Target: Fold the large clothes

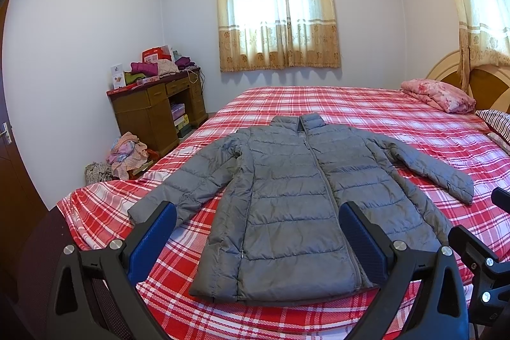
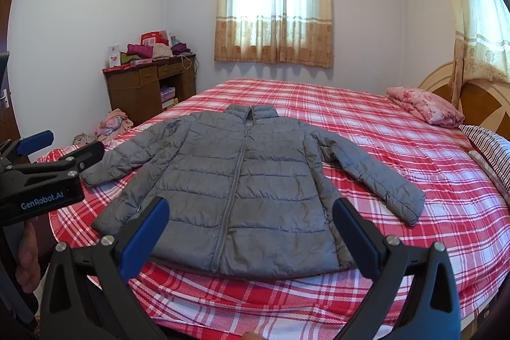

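The grey puffer jacket (image 1: 287, 206) lies zipped, front up, sleeves spread, on the near part of the plaid bed (image 1: 366, 104), and looks light, soft and slippery, best pinched at cuff or hem by the left gripper (image 1: 258, 231) and right gripper (image 2: 250, 228), both hovering with fingers spread, empty.

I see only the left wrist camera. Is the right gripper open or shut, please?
Observer: Open. The right gripper has its jaws wide apart, with nothing between them.
Operator: My finger hides the hem's right corner. Is it flat?
Observer: Yes, the hem corner of the grey jacket lies flat on the plaid bed.
Operator: How does my gripper look from there?
Observer: A bare hand holds the left gripper from below.
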`<state>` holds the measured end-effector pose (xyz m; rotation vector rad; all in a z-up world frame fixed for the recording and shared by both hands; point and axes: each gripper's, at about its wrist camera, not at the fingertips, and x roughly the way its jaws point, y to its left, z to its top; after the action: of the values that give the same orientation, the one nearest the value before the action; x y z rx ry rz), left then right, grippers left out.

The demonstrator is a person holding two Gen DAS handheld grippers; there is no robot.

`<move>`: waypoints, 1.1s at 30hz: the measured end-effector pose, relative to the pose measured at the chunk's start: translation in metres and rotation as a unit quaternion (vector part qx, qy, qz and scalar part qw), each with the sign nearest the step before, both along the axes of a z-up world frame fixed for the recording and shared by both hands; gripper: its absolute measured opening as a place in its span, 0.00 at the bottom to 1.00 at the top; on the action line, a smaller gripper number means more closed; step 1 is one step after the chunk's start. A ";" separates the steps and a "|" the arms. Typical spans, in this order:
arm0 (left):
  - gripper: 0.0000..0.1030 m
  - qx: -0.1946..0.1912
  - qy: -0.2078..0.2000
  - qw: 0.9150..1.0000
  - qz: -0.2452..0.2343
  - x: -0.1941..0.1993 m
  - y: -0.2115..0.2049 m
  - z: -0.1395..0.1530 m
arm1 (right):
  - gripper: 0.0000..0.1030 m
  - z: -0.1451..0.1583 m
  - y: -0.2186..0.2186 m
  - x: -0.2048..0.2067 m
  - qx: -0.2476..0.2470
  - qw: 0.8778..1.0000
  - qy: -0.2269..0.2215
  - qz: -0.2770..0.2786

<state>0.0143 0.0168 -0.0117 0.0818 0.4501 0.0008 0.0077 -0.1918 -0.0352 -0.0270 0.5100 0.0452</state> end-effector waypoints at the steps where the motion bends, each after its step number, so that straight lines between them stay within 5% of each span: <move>1: 0.99 0.001 0.002 1.000 0.000 0.001 -0.001 -0.001 | 1.00 0.000 -0.001 0.001 0.001 1.000 0.002 -0.001; 19: 0.99 0.045 0.053 0.998 -0.008 0.065 -0.028 -0.040 | 1.00 -0.043 -0.069 0.059 0.020 0.996 0.063 -0.058; 27: 0.99 0.064 0.060 0.996 -0.035 0.120 -0.062 -0.066 | 1.00 -0.072 -0.135 0.092 0.029 0.988 0.087 -0.124; 33: 0.99 0.072 0.061 0.995 -0.038 0.170 -0.085 -0.096 | 1.00 -0.091 -0.213 0.119 0.063 0.970 0.111 -0.208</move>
<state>0.1845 -0.0679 -0.1073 0.2422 0.5696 -0.0458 0.1271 -0.4049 -0.1259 0.2119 0.7265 -0.3327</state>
